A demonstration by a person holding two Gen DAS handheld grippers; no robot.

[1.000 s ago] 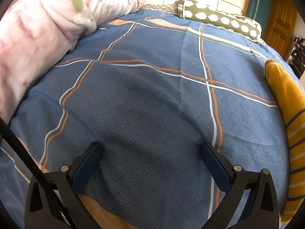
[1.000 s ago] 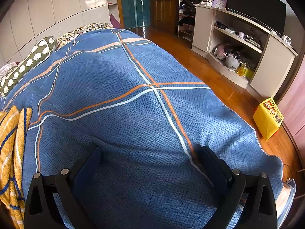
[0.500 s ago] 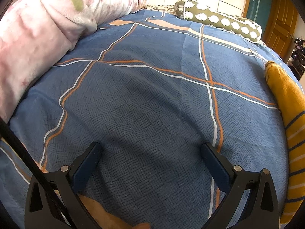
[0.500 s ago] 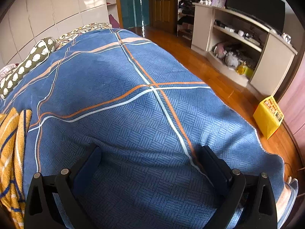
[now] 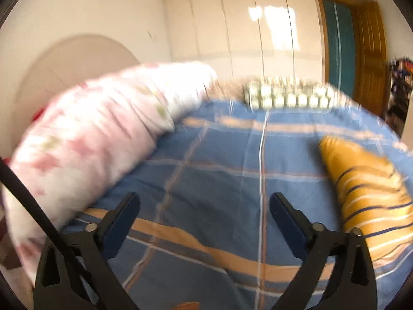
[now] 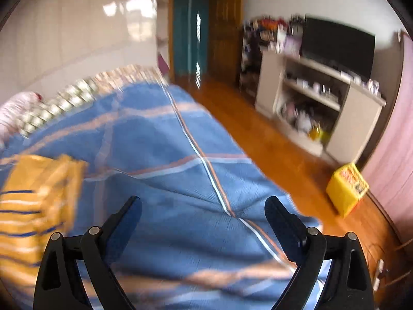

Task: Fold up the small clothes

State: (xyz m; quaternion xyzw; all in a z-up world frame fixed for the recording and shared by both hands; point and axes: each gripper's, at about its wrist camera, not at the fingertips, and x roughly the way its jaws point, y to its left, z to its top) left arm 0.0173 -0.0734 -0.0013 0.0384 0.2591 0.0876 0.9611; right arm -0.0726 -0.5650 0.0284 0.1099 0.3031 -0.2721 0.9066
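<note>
Fingers of the left gripper (image 5: 204, 204) spread wide, nothing between them; beneath the gap lies only the blue plaid bedspread (image 5: 219, 170). Both views are motion-blurred. Left wrist view, left to right: a pink-and-white floral quilt (image 5: 87, 139) bunched along the left edge of the bed, close beside the left finger; an olive bolster with white spots (image 5: 289, 95) lying across the far edge; the folded mustard garment with dark blue and white stripes (image 5: 366, 186) on the bedspread at the right side, just beside the right finger and outside the gap, not touching it as far as the blur allows.

Fingers of the right gripper (image 6: 204, 204) likewise spread wide and empty above the bedspread (image 6: 160, 155). Right wrist view, left to right: the same striped garment (image 6: 36, 199) to the left of the left finger, apart from it; the right edge of the bed; a wooden floor (image 6: 258, 139); a shelving unit (image 6: 322, 103) with a dark television (image 6: 338, 46); a yellow box (image 6: 346, 188) on the floor.
</note>
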